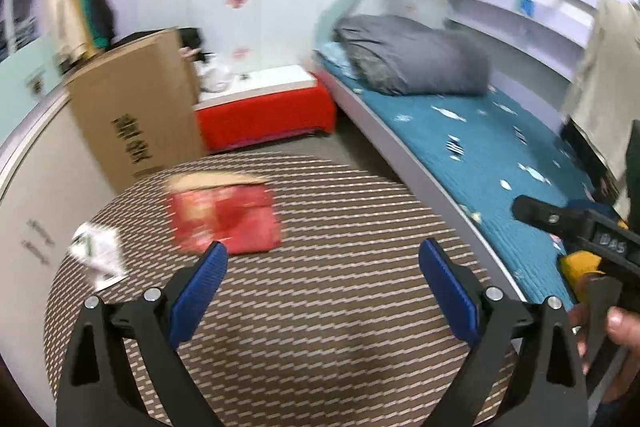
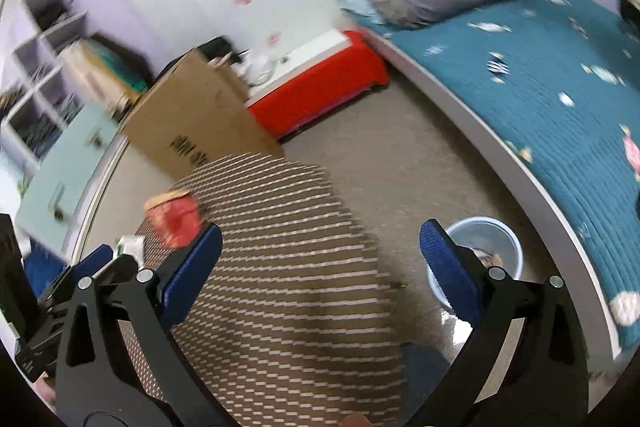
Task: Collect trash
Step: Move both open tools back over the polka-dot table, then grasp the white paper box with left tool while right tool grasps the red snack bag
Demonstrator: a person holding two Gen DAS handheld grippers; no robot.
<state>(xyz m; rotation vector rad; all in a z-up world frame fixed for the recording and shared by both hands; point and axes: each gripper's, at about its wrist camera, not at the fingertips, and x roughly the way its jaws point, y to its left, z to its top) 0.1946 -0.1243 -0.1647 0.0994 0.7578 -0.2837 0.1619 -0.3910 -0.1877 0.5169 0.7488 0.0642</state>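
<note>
My left tongs (image 1: 322, 259) stand wide and hold nothing above the striped round desk (image 1: 320, 327). Just beyond the left blue pad lies the red packet (image 1: 226, 219); a crumpled white wrapper (image 1: 98, 255) lies near the desk's left edge. My right tongs (image 2: 320, 243) also stand wide and hold nothing. The pale blue bin (image 2: 486, 255) sits on the floor between desk and bed (image 2: 560, 87).

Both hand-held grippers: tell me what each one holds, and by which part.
Nothing is held. The left hand-held gripper and the right hand-held gripper are both open with empty jaws; the red packet and the white wrapper lie ungripped on the striped round table.
</note>
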